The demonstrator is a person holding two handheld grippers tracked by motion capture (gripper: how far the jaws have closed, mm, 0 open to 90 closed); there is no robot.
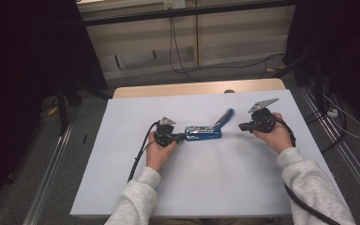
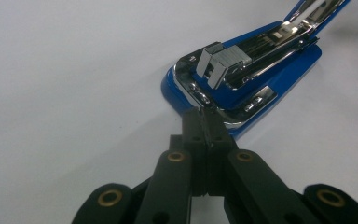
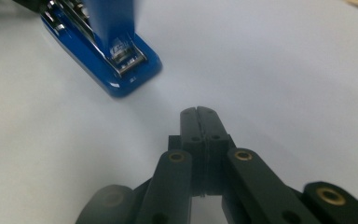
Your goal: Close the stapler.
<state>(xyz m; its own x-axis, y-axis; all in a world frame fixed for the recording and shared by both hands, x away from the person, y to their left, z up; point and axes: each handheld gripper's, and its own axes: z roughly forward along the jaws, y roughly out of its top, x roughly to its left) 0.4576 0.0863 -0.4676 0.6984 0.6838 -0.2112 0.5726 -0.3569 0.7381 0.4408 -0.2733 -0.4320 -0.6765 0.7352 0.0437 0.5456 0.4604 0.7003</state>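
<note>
High view: blue stapler (image 1: 204, 132) lies mid-table, lid swung open toward 2 o'clock. Left gripper (image 1: 182, 136), jaws closed, pinches its chrome end at 9 o'clock. Right gripper (image 1: 240, 127), closed and empty, waits clear. Recommend keeping the base pinned flat.

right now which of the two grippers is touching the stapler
The left gripper: its shut jaws meet the chrome rear edge of the blue stapler. The right gripper, also shut, sits apart from it over the white table.
</note>
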